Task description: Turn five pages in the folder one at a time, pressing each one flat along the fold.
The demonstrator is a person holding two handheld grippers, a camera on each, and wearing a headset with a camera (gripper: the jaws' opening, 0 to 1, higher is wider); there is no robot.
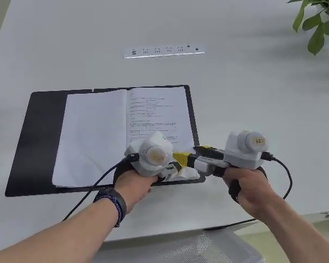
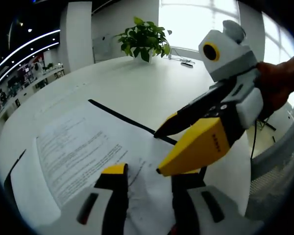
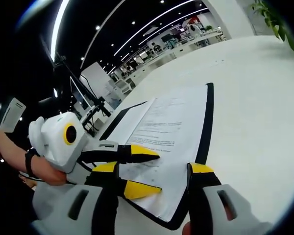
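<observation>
A black folder [image 1: 35, 148], opened on white printed pages [image 1: 153, 118], is being carried by the white counter [image 1: 252, 82]. At the folder's near right corner, the left tongs [image 2: 147, 172] and right tongs [image 3: 153, 168] are being held spread.

A black folder [image 1: 22, 164] is being seen against a pale grey-white table [image 1: 236, 71], its left page [image 1: 90, 137] being shown as plain white and its right page [image 1: 153, 115] as white lined with fine rows of dark print. The left gripper [image 2: 147, 171] and the right gripper [image 3: 154, 169] are being shown with white bodies, black arms and yellow jaw tips, alongside black cables [image 1: 98, 183]. A dark, purplish wristband [image 1: 114, 201], a silvery-white power strip [image 1: 163, 51] and green plant leaves [image 1: 318, 22] are also being picked out.
</observation>
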